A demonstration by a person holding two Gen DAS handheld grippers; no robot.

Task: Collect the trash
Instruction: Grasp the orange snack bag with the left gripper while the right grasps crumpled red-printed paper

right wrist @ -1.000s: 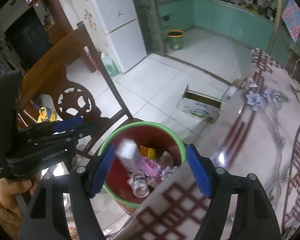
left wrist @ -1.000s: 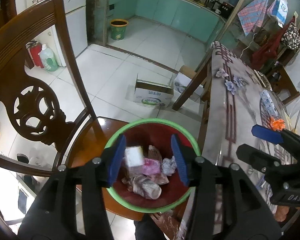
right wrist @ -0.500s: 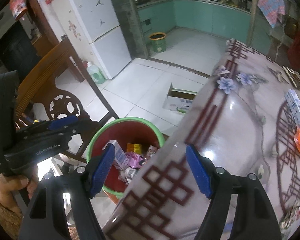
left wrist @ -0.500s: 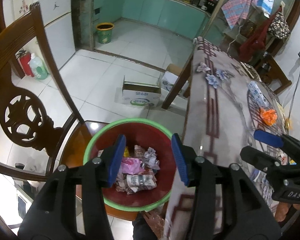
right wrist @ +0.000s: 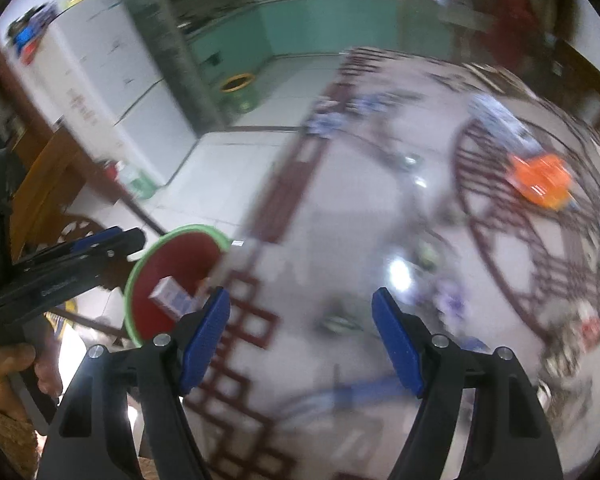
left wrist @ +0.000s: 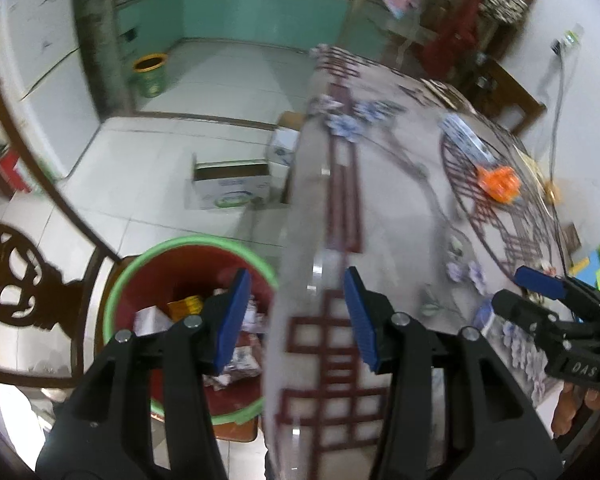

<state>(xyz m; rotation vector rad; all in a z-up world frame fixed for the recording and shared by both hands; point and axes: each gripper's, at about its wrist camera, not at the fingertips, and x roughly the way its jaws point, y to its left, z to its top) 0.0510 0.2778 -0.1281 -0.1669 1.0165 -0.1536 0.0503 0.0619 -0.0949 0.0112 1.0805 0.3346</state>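
Observation:
A red bin with a green rim (left wrist: pixel 148 256) stands on a chair seat beside the table and holds several pieces of trash, among them a white box (right wrist: pixel 168 294). My left gripper (left wrist: pixel 296 316) is open and empty over the table's near edge, just right of the bin. My right gripper (right wrist: pixel 302 338) is open and empty above the patterned tabletop (right wrist: pixel 340 220). An orange wrapper (left wrist: pixel 498 184) lies far right on the table; it also shows in the right wrist view (right wrist: pixel 540 180). A blue-white packet (left wrist: pixel 464 138) lies behind it.
A carved wooden chair back (left wrist: pixel 16 280) stands left of the bin. A cardboard box (left wrist: pixel 230 188) sits on the tiled floor. A fridge (right wrist: pixel 112 76) stands at the left wall. Small items (left wrist: pixel 596 264) lie at the table's right edge. Both views are motion-blurred.
Both grippers have swung right, away from the bin and over the table. The white box that was falling between the fingers now lies in the bin. Both stay open.

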